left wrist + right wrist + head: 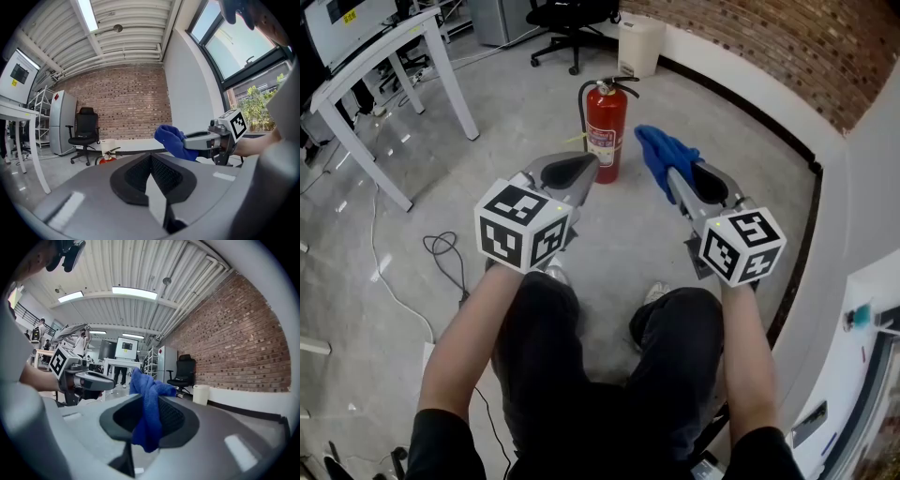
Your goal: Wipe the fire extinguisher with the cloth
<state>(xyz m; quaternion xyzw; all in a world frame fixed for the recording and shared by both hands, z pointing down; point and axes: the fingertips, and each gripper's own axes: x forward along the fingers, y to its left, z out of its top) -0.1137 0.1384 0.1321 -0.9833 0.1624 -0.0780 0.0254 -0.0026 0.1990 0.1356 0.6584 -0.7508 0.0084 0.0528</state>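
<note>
Red fire extinguisher (605, 136); blue cloth (664, 157); reddish-brown brick wall (787, 47); black office chair (567, 14).

Fire extinguisher (605, 131) on floor (506, 103) — cloth (661, 155) just right, seemingly apart.

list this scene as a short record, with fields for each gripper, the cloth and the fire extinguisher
left gripper: fingers shut, nothing between them
right gripper: fingers clamped on the cloth
cloth: blue, bunched, held in the air to the right of the fire extinguisher, apart from it
fire extinguisher: red, upright on the floor, ahead of both grippers
wiping: not yet begun
surroundings: white table at left, office chair and bin beyond
</note>
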